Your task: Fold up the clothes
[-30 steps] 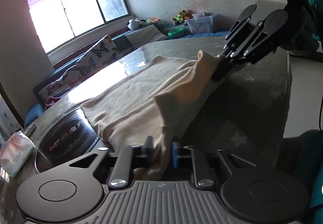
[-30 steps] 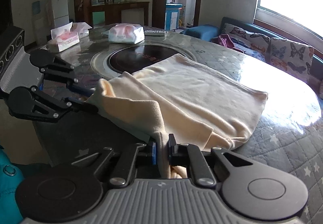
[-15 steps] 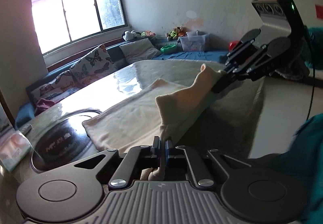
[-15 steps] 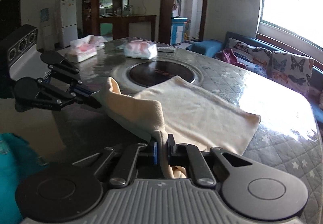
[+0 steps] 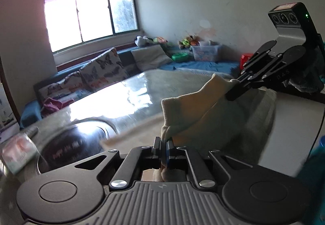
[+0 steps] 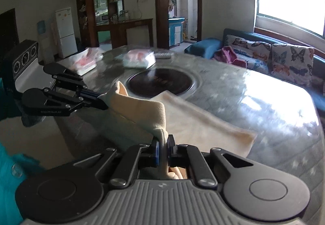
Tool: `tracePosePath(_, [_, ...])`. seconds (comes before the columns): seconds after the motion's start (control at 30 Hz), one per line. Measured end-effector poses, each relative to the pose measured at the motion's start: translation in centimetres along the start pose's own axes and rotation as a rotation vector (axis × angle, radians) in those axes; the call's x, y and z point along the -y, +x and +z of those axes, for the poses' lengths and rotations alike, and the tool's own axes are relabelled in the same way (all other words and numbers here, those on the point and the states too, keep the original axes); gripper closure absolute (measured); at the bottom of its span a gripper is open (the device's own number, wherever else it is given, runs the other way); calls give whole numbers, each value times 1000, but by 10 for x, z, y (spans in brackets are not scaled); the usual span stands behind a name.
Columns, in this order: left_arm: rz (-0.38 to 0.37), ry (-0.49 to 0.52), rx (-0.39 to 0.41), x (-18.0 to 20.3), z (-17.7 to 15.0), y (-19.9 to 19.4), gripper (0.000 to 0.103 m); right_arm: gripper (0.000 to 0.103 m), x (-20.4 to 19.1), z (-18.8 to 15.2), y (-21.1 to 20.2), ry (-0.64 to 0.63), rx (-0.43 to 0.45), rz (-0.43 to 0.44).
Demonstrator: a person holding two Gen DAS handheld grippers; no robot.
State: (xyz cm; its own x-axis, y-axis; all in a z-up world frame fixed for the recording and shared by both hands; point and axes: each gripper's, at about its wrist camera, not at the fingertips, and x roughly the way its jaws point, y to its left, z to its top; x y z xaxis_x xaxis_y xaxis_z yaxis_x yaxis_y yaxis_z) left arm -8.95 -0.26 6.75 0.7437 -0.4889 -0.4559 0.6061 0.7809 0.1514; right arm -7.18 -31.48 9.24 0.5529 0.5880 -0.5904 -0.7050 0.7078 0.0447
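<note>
Cream cloth (image 6: 189, 123), soft and fleecy, held off the near edge of the round table (image 6: 274, 107) by both tongs. Right gripper (image 6: 162, 146): jaws closed tight on one corner, fabric bunched between the blue-edged pads and hanging down behind them. Left gripper (image 5: 164, 146): likewise clamped on the other near corner, a fold of cloth pinched between its pads. Between the two grips the raised edge runs taut, a doubled band lifted above the tabletop. In the left wrist view the right gripper's tips (image 5: 233, 94) bite into the far end of that band; in the right wrist view the left gripper (image 6: 102, 104) does the same from the other side.

Beyond the lifted edge, the rest of the cloth lies flat on the table, its far corner (image 6: 250, 136) on the quilted grey cover. One far edge just reaches the rim of the dark round hotplate (image 6: 160, 82) sunk in the table's centre. Past the hotplate, tissue packs (image 6: 138, 59), blurred. Further off: a sofa with butterfly cushions (image 6: 284, 60) under a bright window (image 5: 87, 20), a white fridge (image 6: 65, 32), dark wooden shelving (image 6: 99, 11). In the left wrist view, toys and a plastic bin (image 5: 205, 52) against the far wall.
</note>
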Motion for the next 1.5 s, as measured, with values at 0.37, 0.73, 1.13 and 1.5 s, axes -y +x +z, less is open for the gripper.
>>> tracePosePath(0.37, [104, -102, -148, -74, 22, 152, 98, 97, 102, 49, 122, 138, -85, -68])
tracePosePath(0.73, [133, -189, -186, -85, 19, 174, 87, 83, 125, 19, 144, 300, -44, -228])
tracePosePath(1.13, [53, -257, -223, -60, 32, 202, 89, 83, 112, 16, 153, 318, -41, -166])
tracePosePath(1.5, [73, -329, -179, -67, 27, 180, 82, 86, 94, 13, 167, 267, -53, -167])
